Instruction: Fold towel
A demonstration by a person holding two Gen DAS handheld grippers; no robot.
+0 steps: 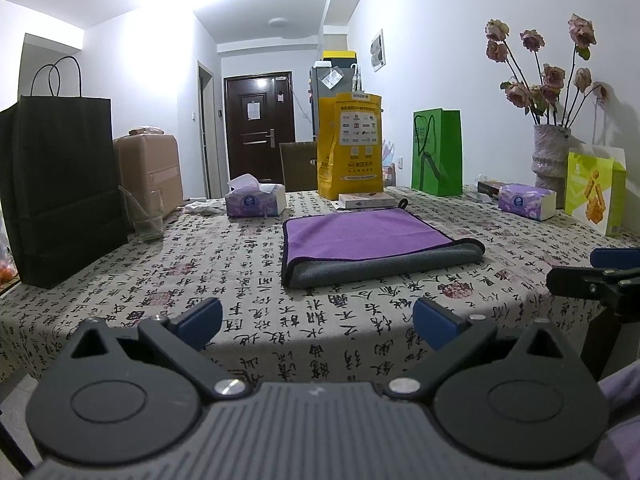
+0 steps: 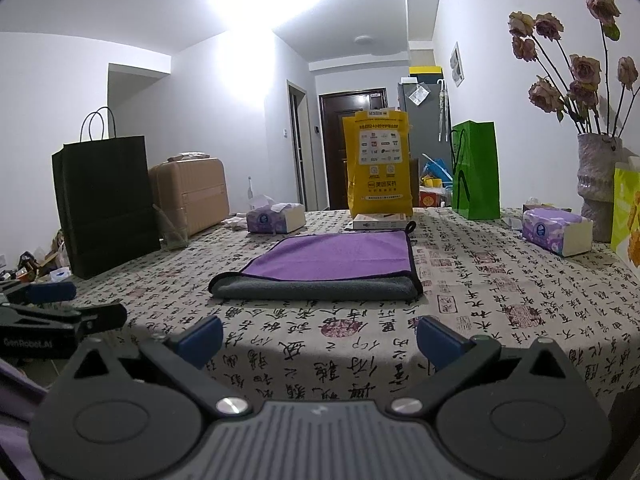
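Observation:
A towel (image 1: 360,238), purple on top and grey underneath, lies folded over on the calligraphy tablecloth (image 1: 256,308), its grey rolled fold facing me. It also shows in the right wrist view (image 2: 332,260). My left gripper (image 1: 316,326) is open and empty, held off the table's front edge, short of the towel. My right gripper (image 2: 320,340) is also open and empty, at the front edge, short of the towel. The right gripper shows at the right edge of the left view (image 1: 600,276), and the left gripper at the left edge of the right view (image 2: 56,308).
A black paper bag (image 1: 60,188) and a glass (image 1: 146,216) stand at the left. Tissue packs (image 1: 256,200) (image 1: 528,200), a yellow bag (image 1: 348,148), a flat box (image 1: 368,200), a green bag (image 1: 438,152), a vase of flowers (image 1: 550,152) and a lime bag (image 1: 596,188) line the back and right.

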